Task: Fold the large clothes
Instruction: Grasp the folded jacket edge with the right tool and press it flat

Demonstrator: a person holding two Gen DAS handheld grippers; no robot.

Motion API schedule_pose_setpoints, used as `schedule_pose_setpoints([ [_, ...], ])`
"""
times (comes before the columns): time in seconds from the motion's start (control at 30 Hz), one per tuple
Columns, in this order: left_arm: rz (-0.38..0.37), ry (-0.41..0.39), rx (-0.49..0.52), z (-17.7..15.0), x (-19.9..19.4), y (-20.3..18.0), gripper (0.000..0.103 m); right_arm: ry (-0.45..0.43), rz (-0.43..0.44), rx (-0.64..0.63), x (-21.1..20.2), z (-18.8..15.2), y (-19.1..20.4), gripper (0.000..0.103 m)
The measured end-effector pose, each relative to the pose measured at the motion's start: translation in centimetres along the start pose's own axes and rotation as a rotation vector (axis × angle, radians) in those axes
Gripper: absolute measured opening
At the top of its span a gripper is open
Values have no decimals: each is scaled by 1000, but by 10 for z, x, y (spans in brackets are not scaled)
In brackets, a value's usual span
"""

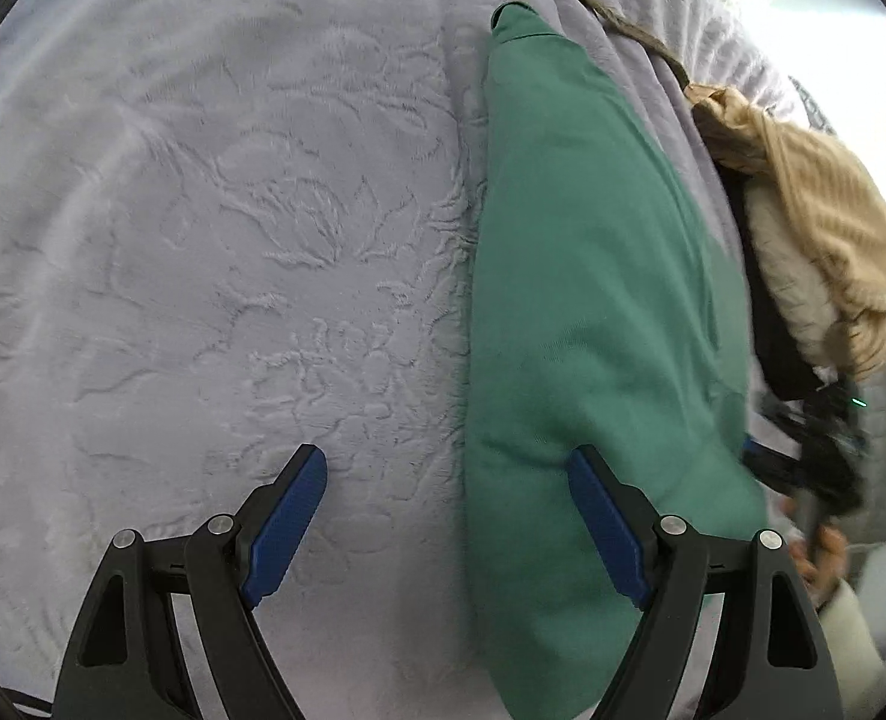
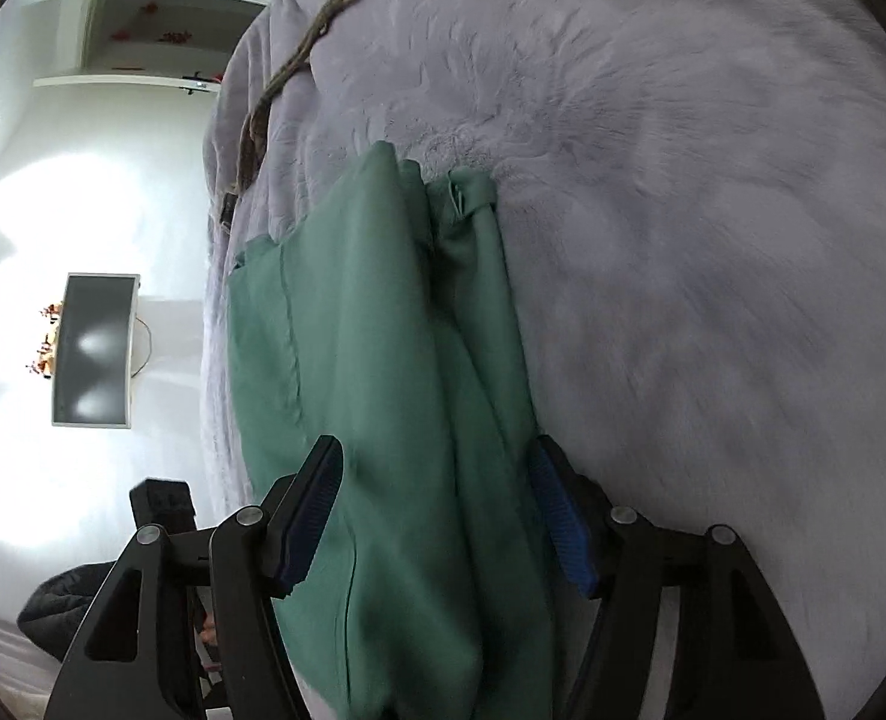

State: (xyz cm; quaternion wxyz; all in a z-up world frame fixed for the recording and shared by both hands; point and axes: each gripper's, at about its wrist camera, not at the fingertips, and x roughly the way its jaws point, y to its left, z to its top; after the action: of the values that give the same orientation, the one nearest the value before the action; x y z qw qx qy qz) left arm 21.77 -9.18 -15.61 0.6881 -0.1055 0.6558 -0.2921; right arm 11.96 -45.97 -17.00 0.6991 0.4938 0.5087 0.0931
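The green garment lies as a long folded strip on the lilac bed blanket, and both claws are spread, gripping nothing: the left claw straddles its near edge, the right claw hangs over its end. For the next fold, I'd pinch both near corners cleanly through all layers and keep the edges square.

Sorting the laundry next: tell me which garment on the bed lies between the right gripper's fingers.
The green garment, folded long on the lilac blanket; the tan knit lies apart, bunched.
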Motion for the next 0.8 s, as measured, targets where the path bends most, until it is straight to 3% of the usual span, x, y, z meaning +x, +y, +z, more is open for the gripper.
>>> schedule_pose_setpoints([
  [0.13, -36, 19, -2, 2, 1, 3, 84, 27, -11, -31, 6, 5, 5, 69],
  [0.3, -125, -27, 6, 7, -17, -2, 84, 47, 18, -27, 1, 2, -3, 68],
  [0.43, -135, 88, 62, 13, 16, -16, 84, 79, 70, -44, 11, 8, 4, 69],
  [0.53, -171, 120, 81, 12, 34, -27, 84, 96, 81, -75, 26, 15, 13, 69],
  [0.57, -200, 129, 93, 9, 38, -33, 88, 92, 86, -65, 29, 17, 11, 69],
  [0.63, -185, 132, 114, 5, 47, -43, 96, 73, 94, -4, 31, 19, 2, 67],
  [0.73, -113, 147, 167, -6, 61, -52, 97, 42, 87, 41, 24, 15, -1, 37],
  [0.77, -94, 140, 175, -7, 61, -55, 96, 29, 114, 56, 19, 11, 1, 25],
  [0.8, -87, 135, 176, -8, 59, -56, 91, 18, 147, 73, 14, 8, 2, 20],
])
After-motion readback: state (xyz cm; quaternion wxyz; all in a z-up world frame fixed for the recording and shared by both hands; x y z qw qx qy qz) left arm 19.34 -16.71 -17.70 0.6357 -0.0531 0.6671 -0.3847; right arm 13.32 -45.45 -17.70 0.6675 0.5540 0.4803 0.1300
